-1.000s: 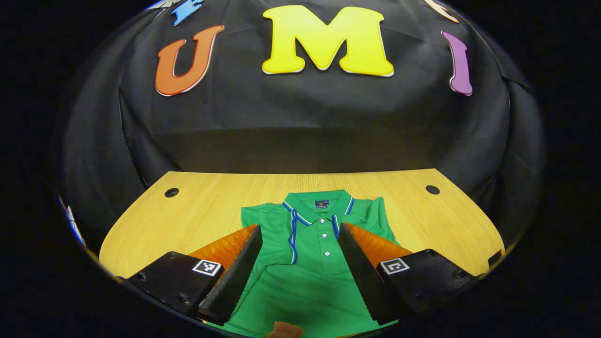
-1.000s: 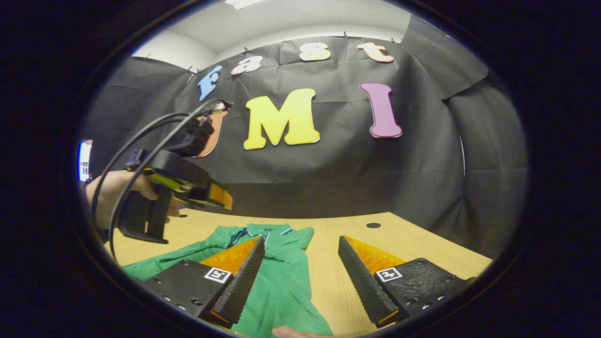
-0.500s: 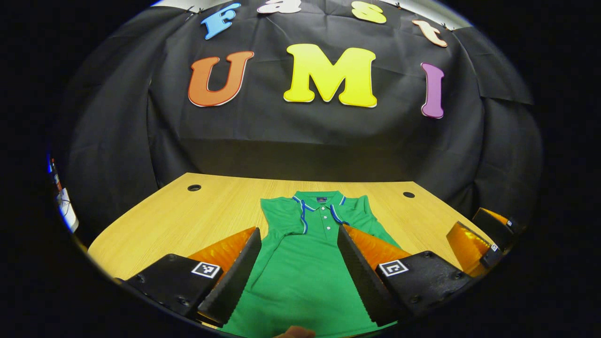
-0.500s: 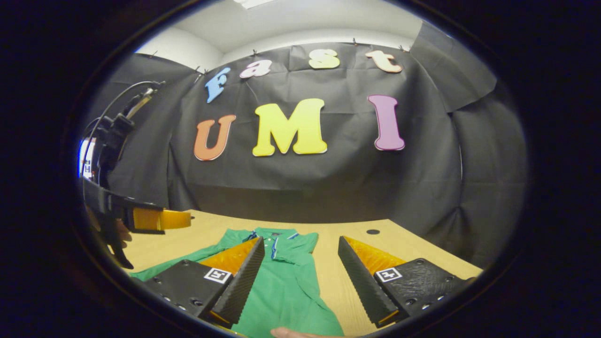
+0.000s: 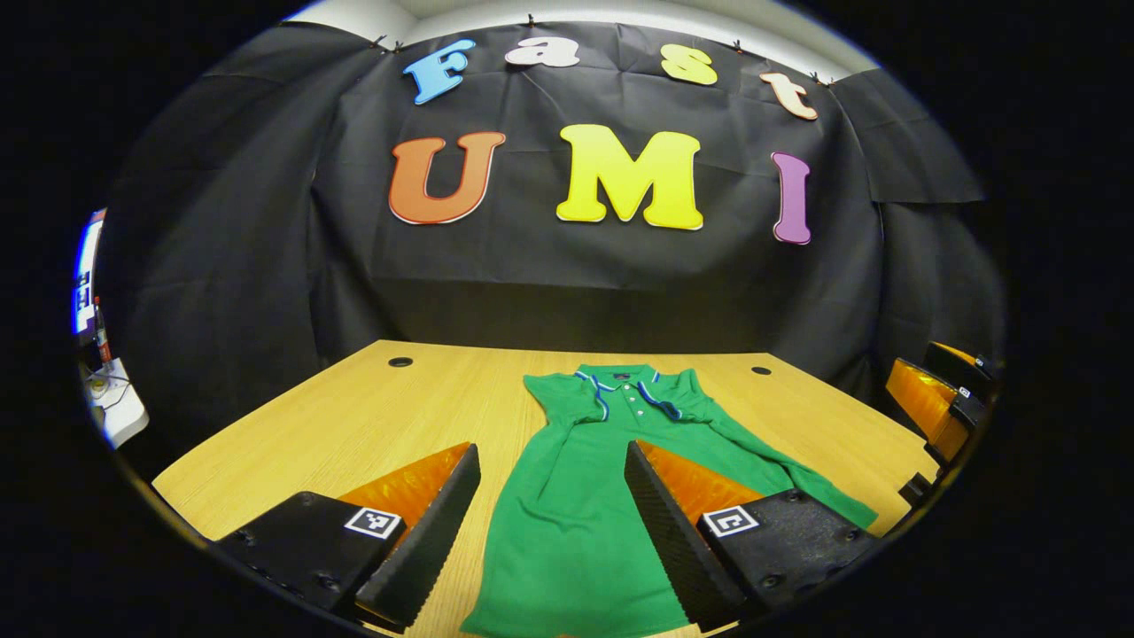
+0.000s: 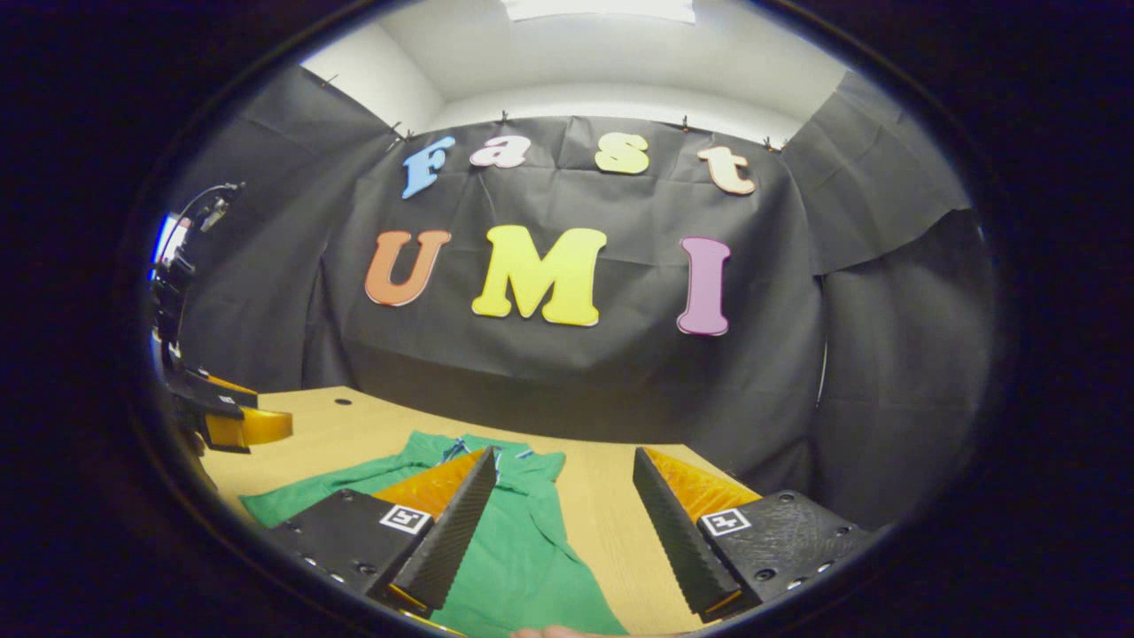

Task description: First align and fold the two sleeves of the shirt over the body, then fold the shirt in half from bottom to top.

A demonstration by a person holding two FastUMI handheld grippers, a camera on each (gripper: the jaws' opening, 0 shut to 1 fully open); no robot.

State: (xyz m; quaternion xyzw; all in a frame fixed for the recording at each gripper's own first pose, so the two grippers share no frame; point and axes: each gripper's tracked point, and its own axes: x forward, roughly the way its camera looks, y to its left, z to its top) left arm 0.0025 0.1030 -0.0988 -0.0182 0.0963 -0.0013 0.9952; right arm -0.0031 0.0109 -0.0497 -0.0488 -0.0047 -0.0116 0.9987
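A green polo shirt lies flat on the wooden table, collar at the far end and buttons facing up. A long strip of its cloth runs out to the right, behind one finger. My left gripper hovers open over the shirt's lower half with nothing between its fingers. My right gripper is open too, over the shirt's right edge and bare table. The left gripper shows at the far left in the right gripper view, and the right gripper at the far right in the left gripper view.
Two cable holes sit near the table's far edge. Black cloth closes the booth behind and at the sides. Bare wood lies on both sides of the shirt. A fingertip shows at the bottom of the right gripper view.
Both grippers have drawn back from the shirt, so it looks smaller and farther off. In the right gripper view the left gripper has slid out to the left. Both stayed open.
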